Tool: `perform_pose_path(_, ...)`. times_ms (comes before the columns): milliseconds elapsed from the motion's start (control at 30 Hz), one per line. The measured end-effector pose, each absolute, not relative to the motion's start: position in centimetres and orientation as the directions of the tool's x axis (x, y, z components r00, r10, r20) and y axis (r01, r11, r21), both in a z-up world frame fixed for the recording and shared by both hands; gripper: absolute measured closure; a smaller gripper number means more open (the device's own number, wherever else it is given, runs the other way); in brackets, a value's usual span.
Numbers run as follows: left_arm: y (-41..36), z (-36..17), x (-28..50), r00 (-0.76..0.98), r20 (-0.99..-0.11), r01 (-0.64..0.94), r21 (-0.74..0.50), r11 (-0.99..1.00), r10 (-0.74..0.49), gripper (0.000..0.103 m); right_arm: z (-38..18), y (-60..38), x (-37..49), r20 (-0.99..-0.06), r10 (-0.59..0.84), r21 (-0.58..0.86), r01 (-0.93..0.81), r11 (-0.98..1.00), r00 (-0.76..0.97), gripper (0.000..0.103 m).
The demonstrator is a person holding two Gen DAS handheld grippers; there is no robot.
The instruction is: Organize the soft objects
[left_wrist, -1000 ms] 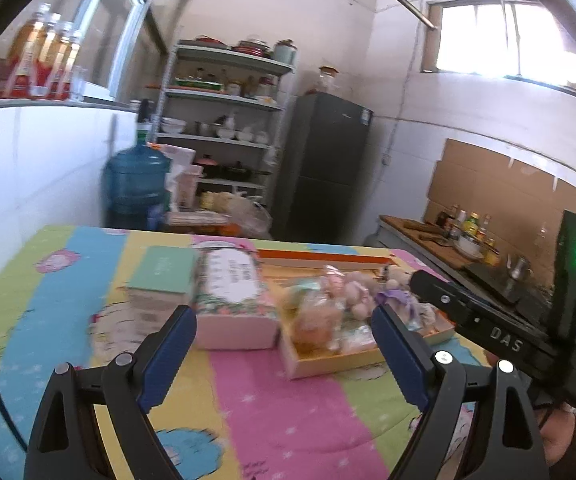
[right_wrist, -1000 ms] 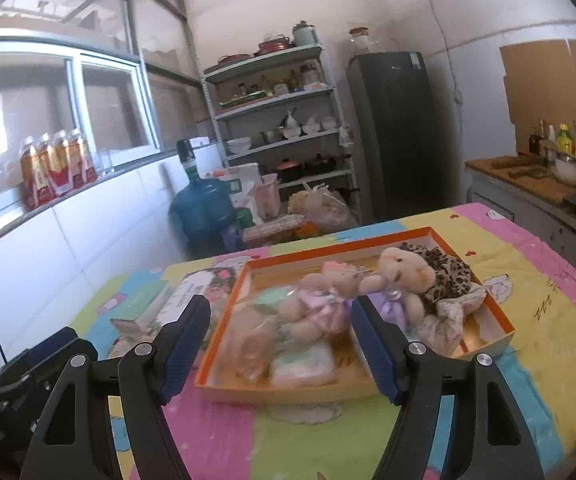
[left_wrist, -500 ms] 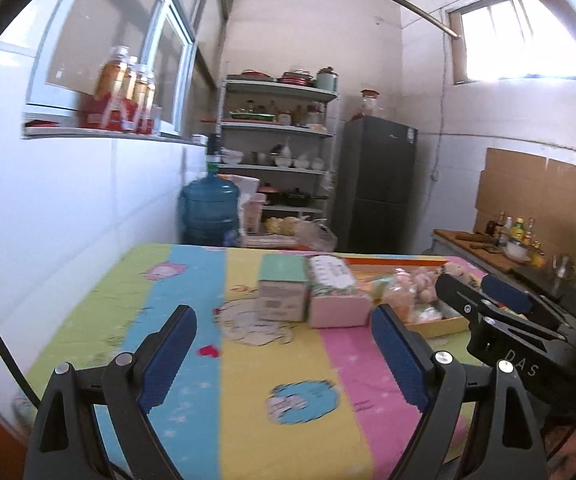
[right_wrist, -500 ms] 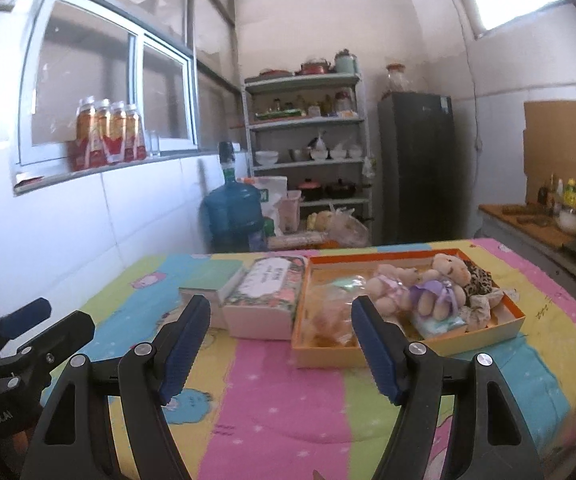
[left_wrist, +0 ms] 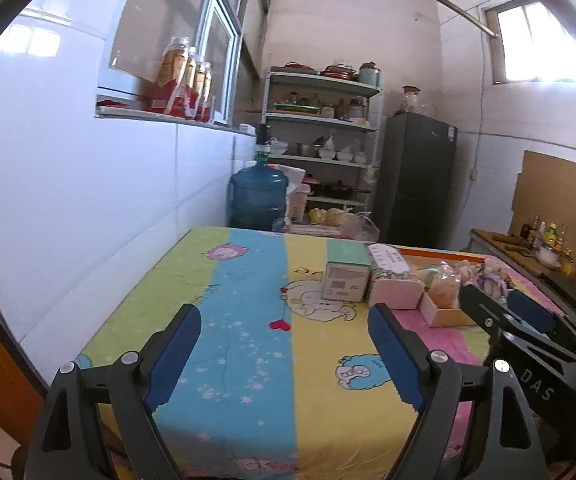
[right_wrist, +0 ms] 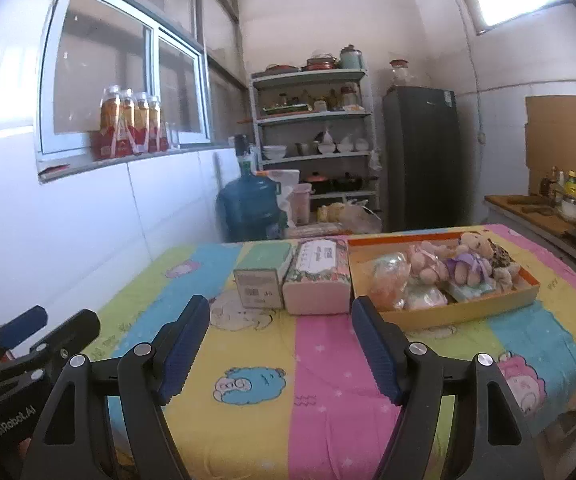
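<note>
Both held back at the near edge of the table (right_wrist: 319, 412), over the striped cartoon cloth; nothing touched

Right gripper (right_wrist: 280, 344): jaws spread wide, nothing between them, only cloth under the gap
Left gripper (left_wrist: 284, 356): jaws likewise wide apart and empty, aimed at bare cloth near the wall side

Further in, mid-table: green-topped box (right_wrist: 262, 274) and pink tissue pack (right_wrist: 317, 280) side by side, touching or nearly so, long axes running away from the jaws. Pack's right flank up against the tray

Beyond and to the right: orange tray (right_wrist: 463, 312), long axis lying across the view, holding the soft toys (right_wrist: 447, 266) plus a couple of bagged soft items (right_wrist: 391, 284) at its left end

Key relation: tray ahead and right of the right jaws, well apart. From the left wrist view the tray (left_wrist: 443, 314) sits far off to the right, partly hidden behind the right gripper (left_wrist: 523, 320). Right hand judged nearer, so likelier to reach the toys first; left better placed for box or pack
</note>
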State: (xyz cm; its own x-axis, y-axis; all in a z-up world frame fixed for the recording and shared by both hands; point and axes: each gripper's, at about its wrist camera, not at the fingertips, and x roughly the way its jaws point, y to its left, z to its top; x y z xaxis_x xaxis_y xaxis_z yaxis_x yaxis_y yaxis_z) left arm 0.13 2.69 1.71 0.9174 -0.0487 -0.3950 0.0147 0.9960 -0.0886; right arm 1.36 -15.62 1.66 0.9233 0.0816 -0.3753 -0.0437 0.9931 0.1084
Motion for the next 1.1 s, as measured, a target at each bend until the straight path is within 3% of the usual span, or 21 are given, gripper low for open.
perform_pose_path(733,2.4,2.2,-0.6,0.919,-0.385,-0.099,-0.017,0.995,0.085,0.017,1.9,-14.7,-0.7,-0.347,0.069,0.081,-0.043,0.996,0.935,0.028)
perform_pose_path(1100,2.1,2.4,-0.6,0.92,-0.385,-0.091,-0.019,0.996,0.077,0.017,2.0,-14.9,-0.9,-0.34,0.069,0.078,-0.045,0.996,0.938,0.028)
